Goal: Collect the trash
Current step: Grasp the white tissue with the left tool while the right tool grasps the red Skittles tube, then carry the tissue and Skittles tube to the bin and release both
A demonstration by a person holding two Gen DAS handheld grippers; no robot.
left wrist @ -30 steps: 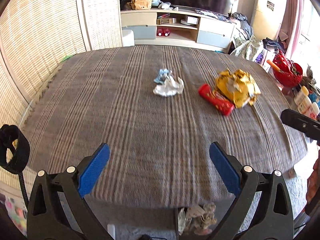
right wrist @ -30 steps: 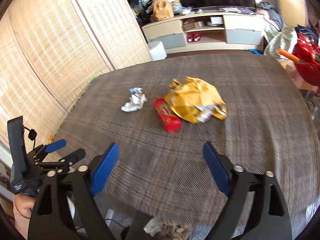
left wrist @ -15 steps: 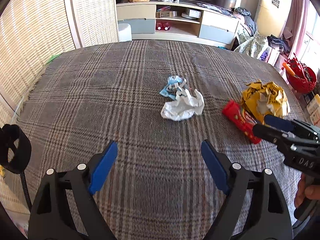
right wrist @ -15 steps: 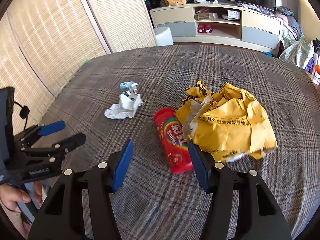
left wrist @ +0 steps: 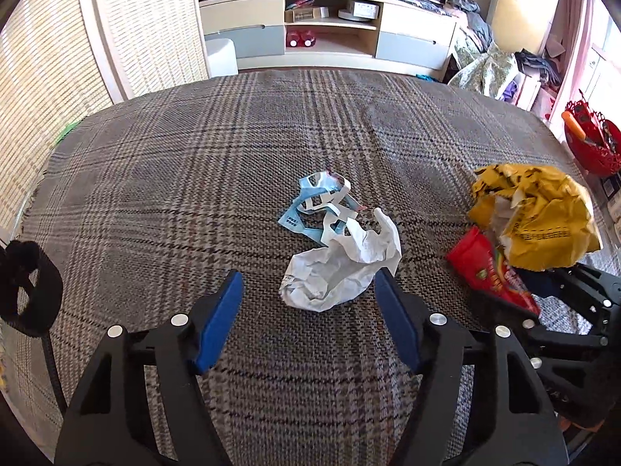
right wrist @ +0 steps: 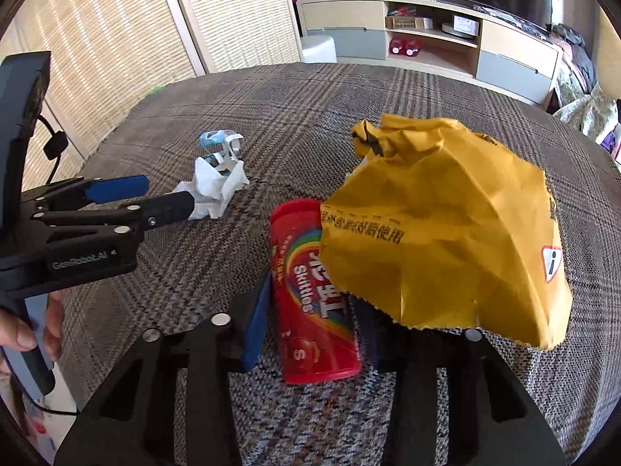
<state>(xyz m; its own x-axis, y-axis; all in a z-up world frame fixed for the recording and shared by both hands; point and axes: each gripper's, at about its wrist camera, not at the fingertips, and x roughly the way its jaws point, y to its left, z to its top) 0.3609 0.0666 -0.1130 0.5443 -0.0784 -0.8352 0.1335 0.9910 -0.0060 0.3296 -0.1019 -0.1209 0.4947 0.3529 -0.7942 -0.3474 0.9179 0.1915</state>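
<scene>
We see the left tongs (left wrist: 308, 320) spread wide over the plaid-covered surface (left wrist: 202, 163), their blue pads (left wrist: 217, 322) flanking the near end of a crumpled white paper (left wrist: 341, 268) without touching it; nothing is held between them. Just beyond the paper, and touching it, lies a tangle of blue and white plastic strips (left wrist: 318, 202). From the right wrist view the same left tongs (right wrist: 155, 198) reach in from the side, one dark finger tip overlapping the white paper (right wrist: 213, 186), with the strips (right wrist: 219, 143) behind it. The right tongs (right wrist: 310, 322) straddle a red Skittles tube (right wrist: 310, 303) that lies on its side on the plaid cloth (right wrist: 217, 108), its flat end toward the camera; the left blue pad (right wrist: 258, 318) sits right against the tube's side, while the other pad is in shadow under a crumpled yellow paper bag (right wrist: 442, 229), so we cannot tell whether the tongs have actually gripped the tube. The bag overlaps the tube's far end and right side. In the left wrist view the tube (left wrist: 489, 272) and bag (left wrist: 535, 213) lie to the right of the white paper, well apart from it, with the right tongs (left wrist: 559, 291) partly hidden behind them. A low TV cabinet (left wrist: 330, 31) stands beyond the surface.
</scene>
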